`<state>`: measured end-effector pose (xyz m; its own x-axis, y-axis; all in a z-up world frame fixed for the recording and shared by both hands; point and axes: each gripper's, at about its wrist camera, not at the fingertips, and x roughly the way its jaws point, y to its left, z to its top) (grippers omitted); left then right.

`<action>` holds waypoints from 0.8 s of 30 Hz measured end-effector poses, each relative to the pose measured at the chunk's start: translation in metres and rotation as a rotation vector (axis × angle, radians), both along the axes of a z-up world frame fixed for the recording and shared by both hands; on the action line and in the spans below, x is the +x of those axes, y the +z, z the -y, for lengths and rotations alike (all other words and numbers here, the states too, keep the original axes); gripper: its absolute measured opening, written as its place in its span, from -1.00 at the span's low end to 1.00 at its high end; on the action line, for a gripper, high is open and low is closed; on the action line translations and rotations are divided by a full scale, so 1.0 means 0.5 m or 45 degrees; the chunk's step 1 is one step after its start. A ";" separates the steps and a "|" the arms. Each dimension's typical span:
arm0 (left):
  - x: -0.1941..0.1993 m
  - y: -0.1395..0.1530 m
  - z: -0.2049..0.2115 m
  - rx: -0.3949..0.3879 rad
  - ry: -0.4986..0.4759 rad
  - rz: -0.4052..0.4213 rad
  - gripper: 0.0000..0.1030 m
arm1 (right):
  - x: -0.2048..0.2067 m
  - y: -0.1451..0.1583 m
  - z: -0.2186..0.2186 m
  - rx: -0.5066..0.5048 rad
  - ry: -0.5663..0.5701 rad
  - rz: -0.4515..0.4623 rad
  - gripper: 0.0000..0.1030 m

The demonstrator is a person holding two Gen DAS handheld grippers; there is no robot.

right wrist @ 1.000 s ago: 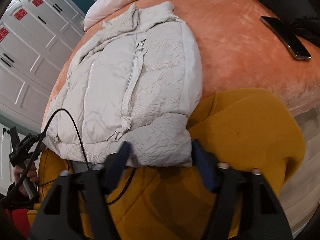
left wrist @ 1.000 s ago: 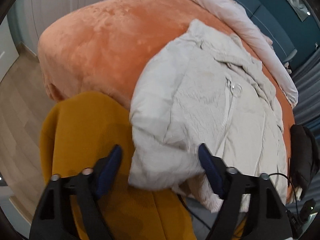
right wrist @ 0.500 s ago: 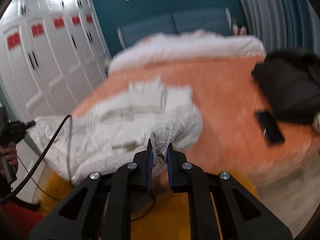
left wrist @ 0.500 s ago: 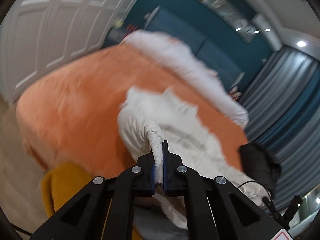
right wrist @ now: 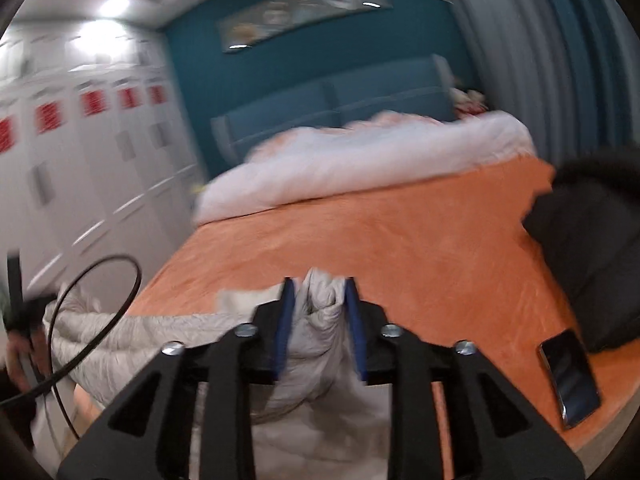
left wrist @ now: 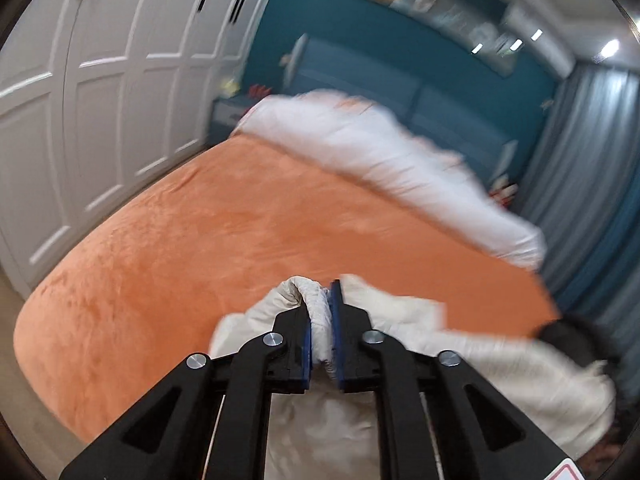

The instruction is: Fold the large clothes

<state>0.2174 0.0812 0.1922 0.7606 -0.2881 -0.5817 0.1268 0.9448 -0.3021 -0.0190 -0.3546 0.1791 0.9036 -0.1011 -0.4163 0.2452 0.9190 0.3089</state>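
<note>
**Bedroom, bed and jacket in both grips**

Room first: you face a teal wall (right wrist: 304,68) with a long framed picture, white panelled wardrobe doors (left wrist: 100,92) along one side, and grey-blue curtains (right wrist: 560,60) along the other. The bed (left wrist: 208,240) fills most of both views under an orange plush cover, with a blue padded headboard (right wrist: 340,108) behind it and a white duvet (right wrist: 360,160) bunched across the head end.

On the bed's edge to your right lies a black garment (right wrist: 588,248), and just beside it a dark phone (right wrist: 570,376) rests flat on the orange cover.

The white puffer jacket (left wrist: 500,364) hangs at the foot of the bed, stretched between your two tools. Your left hand-held gripper (left wrist: 320,320) is clamped on a rolled fold of it, the blue pads pressed close together. Your right hand-held gripper (right wrist: 320,320) pinches a thicker bunch of the same jacket, its pads set wider apart by the fabric. A black cable (right wrist: 100,300) loops in front of the jacket in the right wrist view.
</note>
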 end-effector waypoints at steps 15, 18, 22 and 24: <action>-0.224 0.022 -0.078 0.177 0.063 0.205 0.37 | -0.340 0.131 -0.138 -0.334 0.455 0.097 0.30; -0.327 -0.011 -0.079 0.183 -0.017 0.114 0.37 | -0.315 0.023 -0.158 -0.205 0.472 -0.086 0.30; -0.428 -0.116 -0.043 0.170 -0.090 -0.105 0.37 | -0.246 -0.112 -0.178 -0.182 0.393 -0.263 0.15; -0.431 -0.181 -0.018 0.156 -0.098 -0.217 0.37 | -0.207 -0.166 -0.201 -0.222 0.378 -0.304 0.11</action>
<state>0.0018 0.0900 0.1014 0.6268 -0.2605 -0.7343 0.1566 0.9653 -0.2088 -0.1224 -0.2539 0.0961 0.7842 0.0616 -0.6174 0.0076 0.9940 0.1088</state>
